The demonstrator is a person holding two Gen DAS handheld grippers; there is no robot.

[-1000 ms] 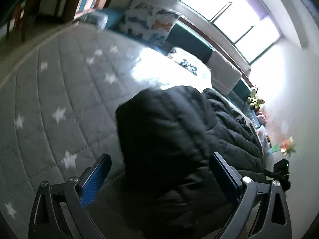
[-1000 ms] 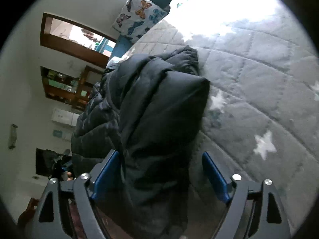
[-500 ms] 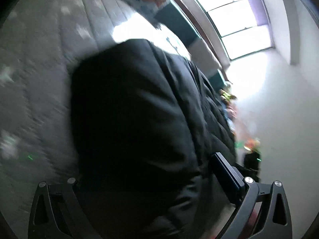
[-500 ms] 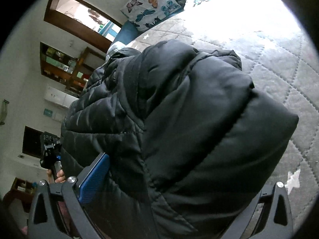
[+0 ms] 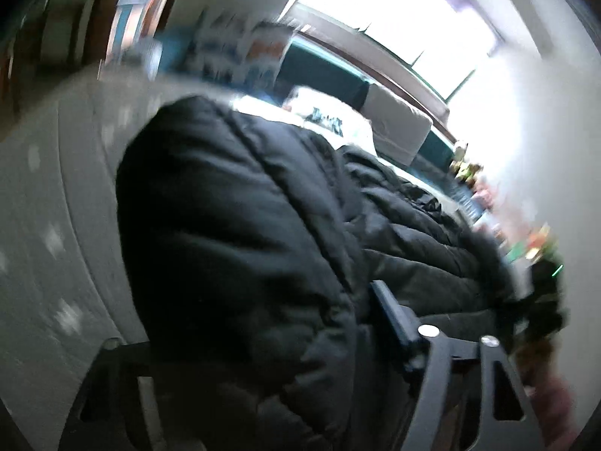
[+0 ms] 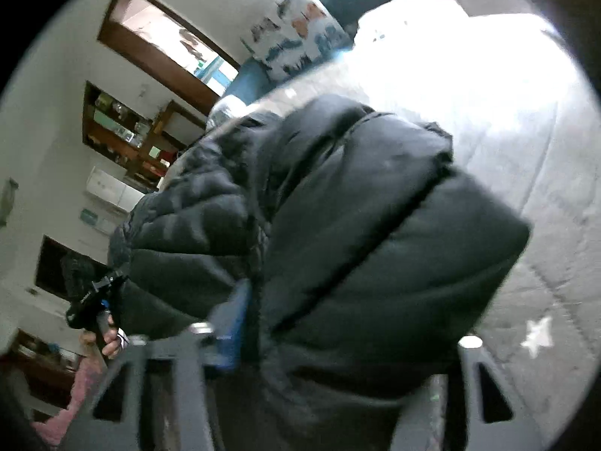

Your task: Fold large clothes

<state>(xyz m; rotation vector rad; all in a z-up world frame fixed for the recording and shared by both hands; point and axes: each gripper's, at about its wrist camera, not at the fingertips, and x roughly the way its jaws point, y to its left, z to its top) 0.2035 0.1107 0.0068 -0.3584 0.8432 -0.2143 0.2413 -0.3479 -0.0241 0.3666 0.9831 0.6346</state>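
Jacket (image 5: 240, 248), black, puffy, bunched on bed (image 5: 49, 225) near window. My left hand-held gripper (image 5: 259, 342) and right hand-held gripper (image 6: 345, 342) closing, padding between jaws. Best grab deep, lift both ends level.

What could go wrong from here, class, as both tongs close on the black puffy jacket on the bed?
1. The jacket bulges thickly between the closing right tongs, so slippery padding might squeeze out.
2. The left tongs are also closing on a bulky end; an uneven hold could skew the fold.
3. Lifting may drag the grey starred quilt.
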